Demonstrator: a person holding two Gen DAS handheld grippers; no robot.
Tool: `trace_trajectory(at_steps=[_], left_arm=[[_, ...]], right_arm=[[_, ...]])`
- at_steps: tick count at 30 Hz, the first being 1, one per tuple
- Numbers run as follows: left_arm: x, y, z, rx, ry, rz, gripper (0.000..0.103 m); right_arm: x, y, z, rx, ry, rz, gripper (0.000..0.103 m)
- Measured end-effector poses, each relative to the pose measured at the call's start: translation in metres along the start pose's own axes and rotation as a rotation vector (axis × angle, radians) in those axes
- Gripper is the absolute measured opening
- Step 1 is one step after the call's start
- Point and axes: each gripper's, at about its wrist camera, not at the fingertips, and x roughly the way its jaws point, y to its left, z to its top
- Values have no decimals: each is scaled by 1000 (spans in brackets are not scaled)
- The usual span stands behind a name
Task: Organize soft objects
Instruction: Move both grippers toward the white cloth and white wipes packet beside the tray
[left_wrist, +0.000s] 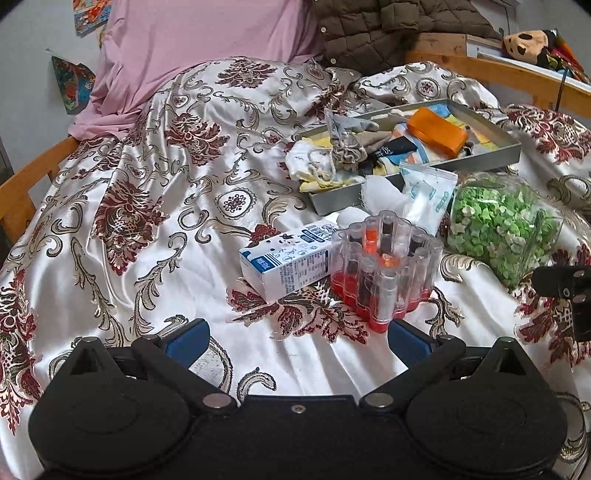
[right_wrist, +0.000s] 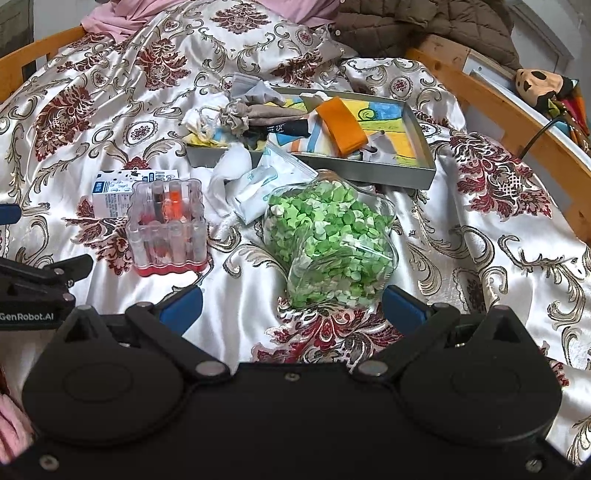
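Note:
A grey metal tray (left_wrist: 511, 153) (right_wrist: 421, 140) lies on the patterned bedspread, holding socks, cloths and an orange folded cloth (left_wrist: 437, 134) (right_wrist: 341, 125). A beige ruffled sock (left_wrist: 347, 147) (right_wrist: 232, 118) and a white cloth (left_wrist: 306, 162) (right_wrist: 195, 118) hang over the tray's left end. White fabric (left_wrist: 380, 195) (right_wrist: 229, 177) lies in front of the tray. My left gripper (left_wrist: 295, 341) is open over bare bedspread, just short of the clear lipstick holder (left_wrist: 384, 266). My right gripper (right_wrist: 291, 308) is open, with the bag of green paper stars (right_wrist: 332, 236) just ahead of its fingertips.
A milk carton (left_wrist: 286, 258) (right_wrist: 110, 192) lies beside the lipstick holder (right_wrist: 168, 225). A clear packet (left_wrist: 428, 192) (right_wrist: 266, 177) leans by the tray. Pink fabric (left_wrist: 192, 48) and a brown quilted coat (left_wrist: 384, 26) sit at the back. Wooden bed rail (right_wrist: 517, 107) runs right, with a plush toy (right_wrist: 535, 86).

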Motion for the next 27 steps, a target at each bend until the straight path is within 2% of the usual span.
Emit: trace_trajectory(at_steps=[12,18,24,27], left_arm=[[-3,-2,5,4,-5,-31,102],[-10,-1,15,15,-45,-58,102],[-6,-1,30,42,-50,-99,102],[1,1,40,54,-50,-149,102]], right_arm=[[4,-8,5,42,-5,30,102],[2,-18,9,91,-36,37,102],[5,-32,14,144,-63,34,102],[8,-39,18,150,-96,38,102]])
